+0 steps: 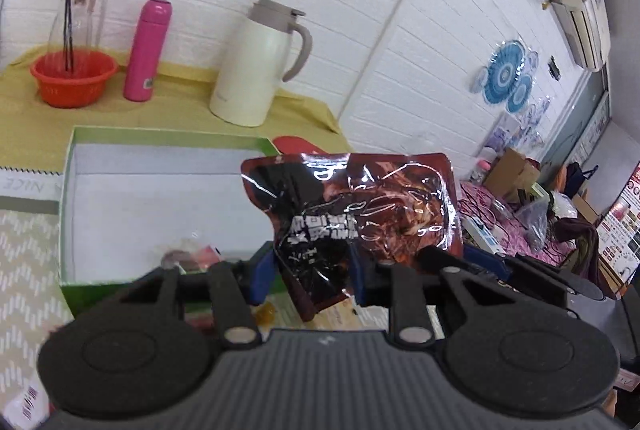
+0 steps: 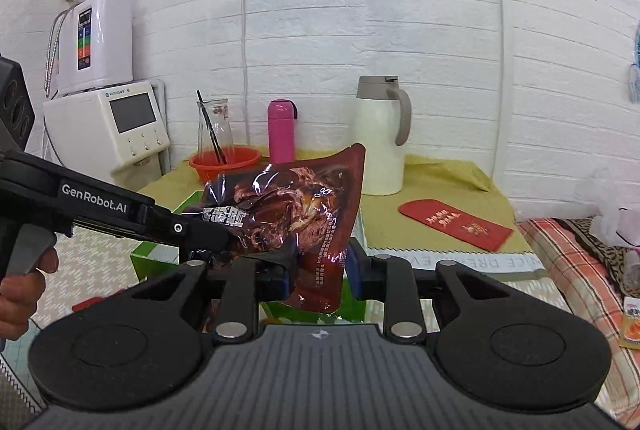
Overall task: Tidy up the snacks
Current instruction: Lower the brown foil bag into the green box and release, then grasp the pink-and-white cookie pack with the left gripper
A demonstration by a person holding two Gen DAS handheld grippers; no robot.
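Observation:
A glossy dark red-brown snack pouch (image 1: 360, 214) hangs in the air over the table, with both grippers on it. In the left wrist view my left gripper (image 1: 308, 270) is shut on the pouch's lower part between its blue pads. In the right wrist view my right gripper (image 2: 320, 270) is shut on the lower end of the same pouch (image 2: 304, 214), and the left gripper (image 2: 216, 238) reaches in from the left and pinches its left side. Below and behind the pouch stands an open green box (image 1: 66, 190) with a white inside and a few small snacks (image 1: 192, 254) in its near corner.
On the yellow cloth at the back stand a white thermos jug (image 1: 256, 70), a pink bottle (image 1: 146, 50), an orange basket (image 1: 74, 78) and a glass carafe (image 2: 214, 126). A red envelope (image 2: 456, 224) lies at the right. A hand (image 2: 20, 294) holds the left gripper's handle.

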